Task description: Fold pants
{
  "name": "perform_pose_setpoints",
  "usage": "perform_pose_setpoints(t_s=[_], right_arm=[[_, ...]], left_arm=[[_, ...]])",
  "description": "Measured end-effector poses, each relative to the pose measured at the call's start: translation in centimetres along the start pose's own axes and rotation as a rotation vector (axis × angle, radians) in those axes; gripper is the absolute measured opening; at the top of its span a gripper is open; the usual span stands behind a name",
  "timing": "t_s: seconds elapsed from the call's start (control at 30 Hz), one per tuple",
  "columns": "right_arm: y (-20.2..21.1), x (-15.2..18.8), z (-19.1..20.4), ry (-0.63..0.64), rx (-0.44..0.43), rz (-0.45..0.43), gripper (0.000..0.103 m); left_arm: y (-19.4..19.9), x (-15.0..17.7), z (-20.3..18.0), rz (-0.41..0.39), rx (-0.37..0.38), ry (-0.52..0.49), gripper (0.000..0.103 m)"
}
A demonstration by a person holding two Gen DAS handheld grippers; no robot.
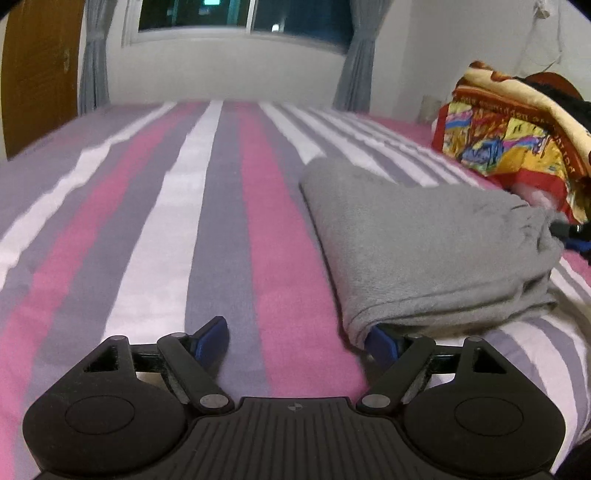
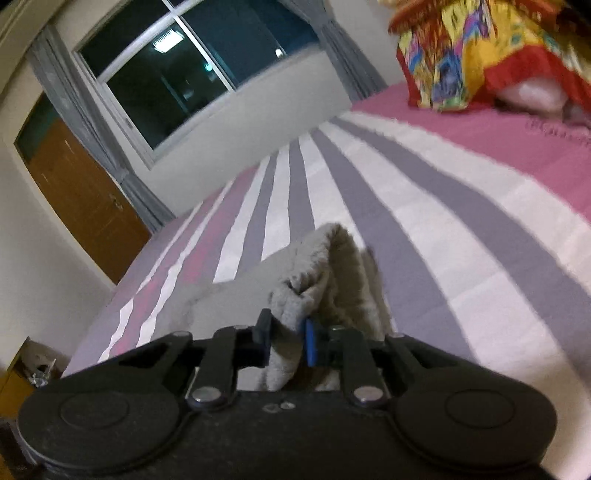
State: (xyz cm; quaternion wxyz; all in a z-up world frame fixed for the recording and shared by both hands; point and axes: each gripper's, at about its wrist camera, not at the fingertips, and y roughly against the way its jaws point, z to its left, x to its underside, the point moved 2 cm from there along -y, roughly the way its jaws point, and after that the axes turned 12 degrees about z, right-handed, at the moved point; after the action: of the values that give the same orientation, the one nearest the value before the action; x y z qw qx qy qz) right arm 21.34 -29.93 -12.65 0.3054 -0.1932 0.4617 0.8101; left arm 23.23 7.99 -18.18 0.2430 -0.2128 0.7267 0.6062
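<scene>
The grey pants (image 1: 424, 251) lie folded in a thick bundle on the striped bedsheet (image 1: 207, 221), right of centre in the left wrist view. My left gripper (image 1: 297, 338) stands open at the bundle's near left corner. Its right fingertip (image 1: 382, 339) is tucked under the cloth's edge and its left fingertip (image 1: 212, 338) rests on bare sheet. At the bundle's far right end my right gripper (image 1: 570, 232) shows only in part. In the right wrist view my right gripper (image 2: 286, 339) is shut on a bunched fold of the pants (image 2: 332, 269), which stands up between the pads.
A bright red and yellow patterned blanket (image 1: 509, 140) is heaped at the bed's right side (image 2: 480, 48). Beyond the bed are a wall with a dark window (image 1: 240, 14), grey curtains and a brown door (image 1: 37, 74). Bare sheet stretches left of the pants.
</scene>
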Motion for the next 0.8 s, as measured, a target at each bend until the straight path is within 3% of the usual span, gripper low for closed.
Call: perform_pose_setpoints(t_s=[0.07, 0.1, 0.13, 0.2, 0.23, 0.37, 0.5, 0.53, 0.57, 0.7, 0.73, 0.77, 0.8], right_arm=[[-1.6, 0.9, -1.5, -0.042, 0.026, 0.096, 0.021], [-1.2, 1.1, -2.1, -0.086, -0.020, 0.088, 0.023], [-0.3, 1.1, -2.2, -0.112, -0.045, 0.068, 0.031], [1.5, 1.6, -2.0, -0.120, -0.071, 0.028, 0.065], [2.0, 1.8, -2.0, -0.135, -0.101, 0.019, 0.090], [-0.3, 2.1, -2.4, -0.202, -0.176, 0.133, 0.069], [-3.1, 1.9, -3.0, -0.279, -0.204, 0.175, 0.061], [-3.2, 1.7, -3.2, -0.299, -0.187, 0.178, 0.047], [-3.0, 1.5, -3.1, -0.294, -0.160, 0.168, 0.039], [0.5, 2.5, -0.9, -0.152, -0.188, 0.027, 0.037], [0.1, 3.1, -1.1, -0.147, -0.144, 0.036, 0.037], [-1.4, 3.9, -2.1, -0.171, -0.088, 0.099, 0.033], [-2.3, 4.4, -3.0, -0.190, -0.095, 0.114, 0.032]], left_arm=[[-0.6, 0.4, 0.0, 0.012, -0.006, -0.014, 0.081], [-0.8, 0.4, -0.2, 0.016, -0.015, -0.026, 0.081], [-0.8, 0.4, -0.3, 0.017, -0.018, -0.028, 0.081], [-0.9, 0.5, -0.2, 0.017, -0.017, -0.030, 0.082], [-1.0, 0.5, -0.2, 0.017, -0.018, -0.031, 0.083], [-1.2, 0.4, -0.4, 0.022, -0.027, -0.033, 0.085], [-1.2, 0.1, -0.2, 0.040, -0.019, -0.027, 0.085], [-1.3, 0.0, -0.1, 0.045, -0.016, -0.029, 0.085], [-1.3, 0.0, -0.1, 0.049, -0.014, -0.032, 0.085], [-1.5, -0.3, -0.1, 0.069, -0.019, -0.061, 0.088], [-1.6, -0.3, -0.1, 0.070, -0.021, -0.064, 0.088], [-1.7, -0.3, -0.1, 0.071, -0.025, -0.068, 0.091], [-1.8, -0.3, -0.2, 0.071, -0.034, -0.074, 0.093]])
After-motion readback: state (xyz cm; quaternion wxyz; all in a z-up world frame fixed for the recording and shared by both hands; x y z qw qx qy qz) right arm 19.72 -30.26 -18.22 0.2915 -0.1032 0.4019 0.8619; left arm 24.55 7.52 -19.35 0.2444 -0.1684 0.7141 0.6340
